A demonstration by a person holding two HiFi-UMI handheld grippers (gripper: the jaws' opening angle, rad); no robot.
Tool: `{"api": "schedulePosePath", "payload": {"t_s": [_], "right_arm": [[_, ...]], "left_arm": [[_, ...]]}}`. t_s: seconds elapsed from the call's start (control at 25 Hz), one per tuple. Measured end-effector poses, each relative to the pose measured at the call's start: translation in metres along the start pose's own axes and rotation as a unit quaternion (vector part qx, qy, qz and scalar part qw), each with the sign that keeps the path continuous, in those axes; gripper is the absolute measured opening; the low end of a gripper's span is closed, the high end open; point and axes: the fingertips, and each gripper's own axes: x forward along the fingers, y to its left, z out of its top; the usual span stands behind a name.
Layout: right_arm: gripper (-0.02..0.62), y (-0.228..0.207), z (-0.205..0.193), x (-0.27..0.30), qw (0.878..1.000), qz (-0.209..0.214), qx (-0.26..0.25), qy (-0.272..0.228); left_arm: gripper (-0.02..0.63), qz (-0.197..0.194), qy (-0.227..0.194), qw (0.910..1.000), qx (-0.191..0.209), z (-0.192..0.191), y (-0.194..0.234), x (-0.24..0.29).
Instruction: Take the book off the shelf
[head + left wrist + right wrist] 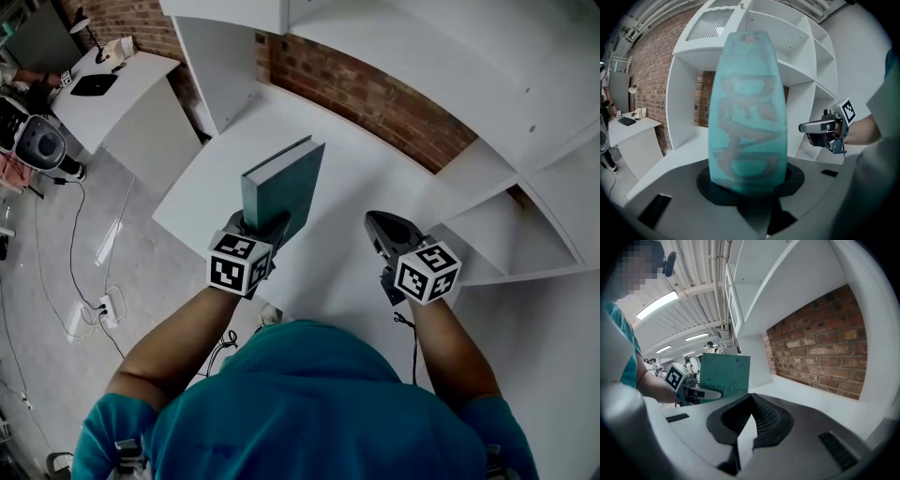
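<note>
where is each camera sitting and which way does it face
Head view: on the person's head, looking steeply down at the shelf unit; both forearms, the left gripper and the right gripper show.
Left gripper view: on the left gripper, facing the shelf unit; the teal book clamped in its jaws fills the middle, right gripper at right.
Right gripper view: on the right gripper, facing the brick wall; its jaws are together and empty, the left forearm at left.
Shared: both gripper views show the book and the other gripper.
</note>
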Motion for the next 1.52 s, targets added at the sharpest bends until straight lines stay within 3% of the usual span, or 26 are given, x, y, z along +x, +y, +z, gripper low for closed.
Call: {"api": "schedulePosePath", "payload": {"t_s": [0.4,0.88,1.52], "right_arm": [[0.021,-0.01,-0.071,0.01,0.997,-0.012,0.051,0.049],[0.021,-0.022,-0.13,0.011,0.991,-0.028,0.086,0.1],[0.021,-0.025,-0.138,0.01,0.988,-0.029,0.107,0.107]], "left_arm": [[0.164,-0.008,0.037,0.9992,-0.014,-0.045,-0.004,0.007],[0.164,-0.013,0.058,0.9979,-0.026,-0.07,-0.011,0.008],[0.164,-0.019,0.06,0.9976,-0.028,-0.073,-0.015,0.008]]}}
